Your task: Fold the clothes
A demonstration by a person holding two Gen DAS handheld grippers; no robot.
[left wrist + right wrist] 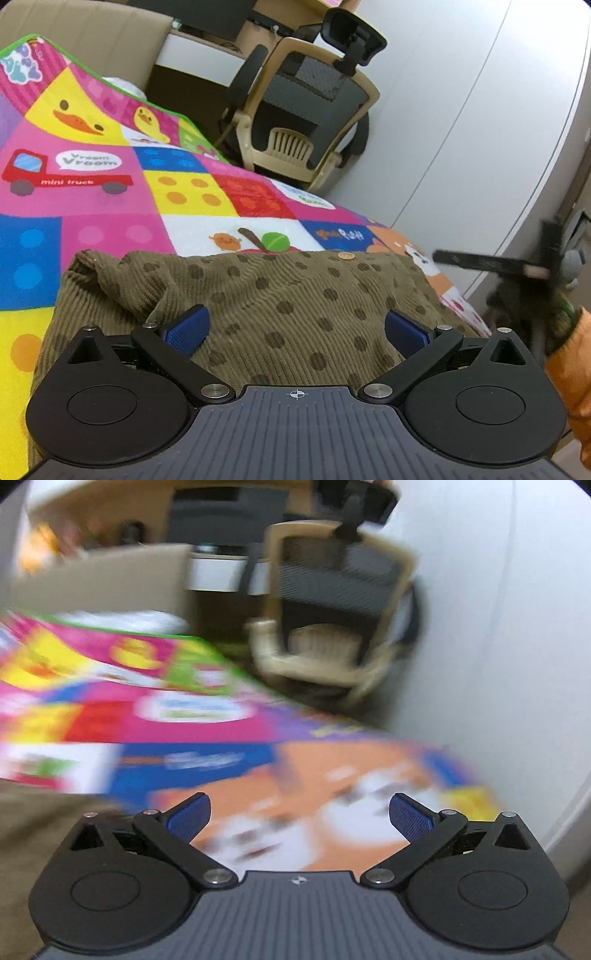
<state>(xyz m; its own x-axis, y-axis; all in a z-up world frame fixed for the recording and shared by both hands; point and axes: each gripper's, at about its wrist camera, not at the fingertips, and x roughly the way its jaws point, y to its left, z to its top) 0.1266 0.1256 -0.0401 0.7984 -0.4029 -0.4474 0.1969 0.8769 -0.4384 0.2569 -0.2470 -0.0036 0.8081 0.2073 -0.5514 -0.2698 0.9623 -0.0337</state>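
A brown corduroy garment with dark dots (280,295) lies folded on the colourful play mat (110,206). My left gripper (297,328) is open and empty, just above the garment's near part. The other gripper shows blurred at the right edge of the left wrist view (517,266), beyond the garment's right side. In the right wrist view, which is motion-blurred, my right gripper (299,818) is open and empty over the mat's orange picture (295,775). A brown strip of the garment (40,819) lies at its lower left.
A beige and black office chair (310,110) stands beyond the mat's far edge, also in the right wrist view (332,609). A desk (207,40) is behind it. A white wall or wardrobe (461,129) runs along the right. An orange sleeve (569,387) is at the right edge.
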